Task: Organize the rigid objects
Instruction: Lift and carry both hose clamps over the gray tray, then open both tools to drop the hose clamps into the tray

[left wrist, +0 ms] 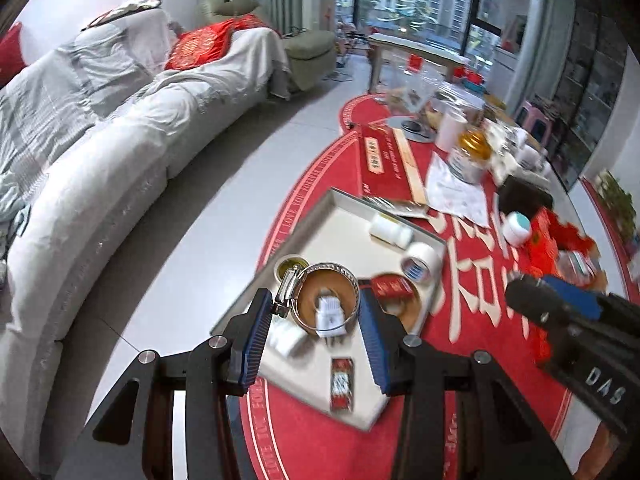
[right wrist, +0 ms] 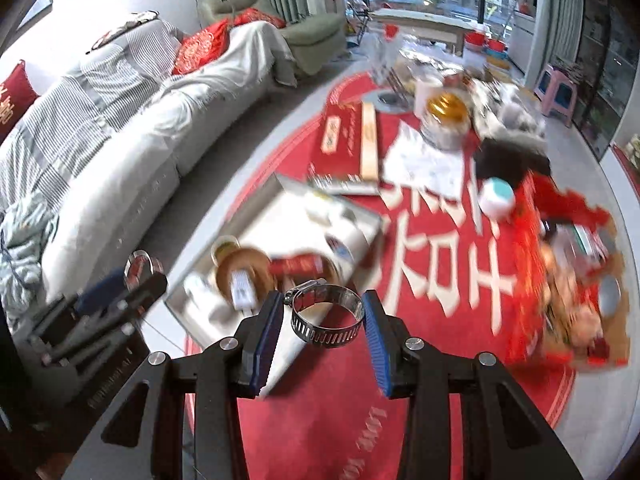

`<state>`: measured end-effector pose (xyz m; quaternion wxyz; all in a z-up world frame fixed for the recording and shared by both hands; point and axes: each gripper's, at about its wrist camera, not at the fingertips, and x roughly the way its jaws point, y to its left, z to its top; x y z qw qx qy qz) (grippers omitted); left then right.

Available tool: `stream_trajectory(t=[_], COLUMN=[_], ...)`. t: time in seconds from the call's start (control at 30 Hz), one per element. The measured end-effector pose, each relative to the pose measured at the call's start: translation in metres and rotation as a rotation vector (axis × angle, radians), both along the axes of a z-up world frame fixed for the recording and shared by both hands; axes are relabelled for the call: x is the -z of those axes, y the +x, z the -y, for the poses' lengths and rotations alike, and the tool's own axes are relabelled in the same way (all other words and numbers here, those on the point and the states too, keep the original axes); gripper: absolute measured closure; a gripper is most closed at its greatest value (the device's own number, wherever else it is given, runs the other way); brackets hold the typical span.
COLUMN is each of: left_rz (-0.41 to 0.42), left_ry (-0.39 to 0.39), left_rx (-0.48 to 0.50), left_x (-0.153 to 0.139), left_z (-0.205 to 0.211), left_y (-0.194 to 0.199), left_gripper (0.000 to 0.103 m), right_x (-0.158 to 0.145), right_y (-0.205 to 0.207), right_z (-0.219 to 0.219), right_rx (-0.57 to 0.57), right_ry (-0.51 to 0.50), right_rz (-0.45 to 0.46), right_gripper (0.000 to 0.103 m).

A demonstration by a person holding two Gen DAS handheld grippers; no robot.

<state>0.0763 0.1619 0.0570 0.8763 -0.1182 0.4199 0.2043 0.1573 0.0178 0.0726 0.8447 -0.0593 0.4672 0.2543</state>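
A shallow white tray (left wrist: 320, 220) lies on the red tablecloth and holds a brown tape roll (left wrist: 308, 300), a white charger (left wrist: 330, 314), a red box (left wrist: 394, 286), a white bottle (left wrist: 390, 230) and a white tape roll (left wrist: 420, 264). My left gripper (left wrist: 316, 308) is shut on a metal hose clamp (left wrist: 324, 270) above the tray. My right gripper (right wrist: 322, 314) is shut on another metal hose clamp (right wrist: 326, 318) over the tray's near edge (right wrist: 288, 360). Each gripper shows in the other's view: the right gripper (left wrist: 560, 308) in the left wrist view and the left gripper (right wrist: 100, 292) in the right wrist view.
The red-clothed table (left wrist: 460, 320) carries a long red box (left wrist: 384, 160), a gold-lidded jar (left wrist: 472, 152), papers, a teal-lidded jar (left wrist: 518, 228) and red packets (left wrist: 560, 244). A covered sofa (left wrist: 100, 152) stands left across the floor.
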Motion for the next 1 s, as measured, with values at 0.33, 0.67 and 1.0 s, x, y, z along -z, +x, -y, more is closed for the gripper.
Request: stream_trajectory(t=[0.33, 0.67, 1.0], left_rz=[-0.129, -0.184, -0.206], left_ry=[-0.06, -0.075, -0.09], left_rx=[-0.063, -0.072, -0.066], left_x=[0.064, 0.091, 0.109], left_z=[-0.023, -0.028, -0.032], left_y=[0.031, 0.039, 0.048], left_gripper=[0.056, 0.056, 0.05], right_x=[0.04, 0.077, 0.109], right_y=[0.029, 0.039, 0.048], right_z=[-0.039, -0.049, -0.061], right_rx=[-0.031, -0.034, -0.058], right_ry=[-0.05, -0.087, -0.115], right_rz=[-0.063, -0.136, -0.209], right_gripper=[0.061, 0.061, 0.061])
